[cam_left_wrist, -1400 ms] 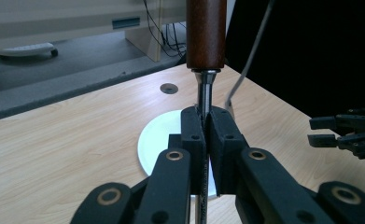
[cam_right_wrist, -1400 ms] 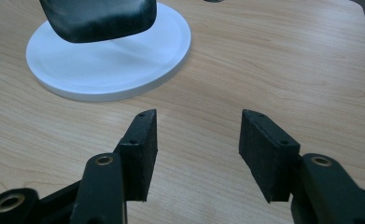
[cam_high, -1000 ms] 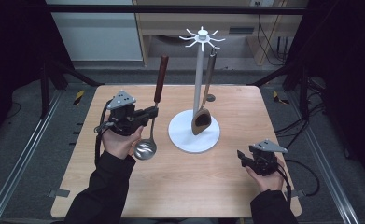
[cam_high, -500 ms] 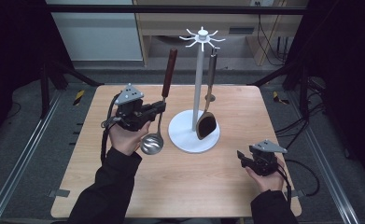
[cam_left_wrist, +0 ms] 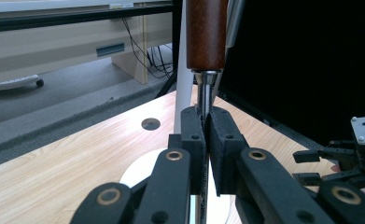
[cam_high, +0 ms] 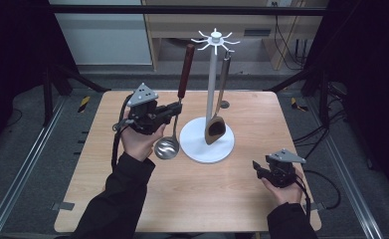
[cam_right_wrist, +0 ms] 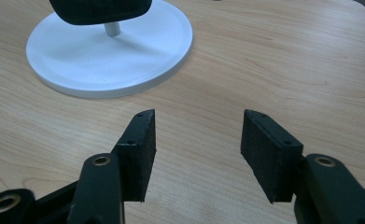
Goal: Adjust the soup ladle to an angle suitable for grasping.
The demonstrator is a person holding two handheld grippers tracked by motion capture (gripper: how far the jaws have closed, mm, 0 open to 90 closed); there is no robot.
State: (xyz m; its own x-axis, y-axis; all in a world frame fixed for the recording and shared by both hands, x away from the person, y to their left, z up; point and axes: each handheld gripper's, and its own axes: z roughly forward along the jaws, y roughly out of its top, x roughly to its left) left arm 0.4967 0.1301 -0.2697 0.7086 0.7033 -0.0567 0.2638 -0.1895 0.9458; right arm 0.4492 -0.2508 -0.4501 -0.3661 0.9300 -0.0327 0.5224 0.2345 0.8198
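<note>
While the ladle (cam_high: 174, 107) is hanging upright in the air, just left of the white stand (cam_high: 208, 144), its steel shaft is sitting pinched between the jaws of the left gripper (cam_high: 176, 107). The jaws are closing tight on that shaft just below the brown wooden handle, which is pointing up toward the hooks at the stand's top. The shiny bowl is dangling low, above the table (cam_high: 132, 199) and close to the rim of the stand's round base. In the left gripper view the same grip is showing: black pads (cam_left_wrist: 192, 140) squeezing the thin metal rod, the wooden handle rising above them. On the stand a dark spoon (cam_high: 215, 130) is hanging from a hook, its bowl resting low over the base. Over at the table's near right corner, the right gripper (cam_high: 256, 167) is sitting low in the person's hand, well apart from the stand. Its jaws are standing wide with nothing between them, bare wood showing through the gap (cam_right_wrist: 196, 149)
</note>
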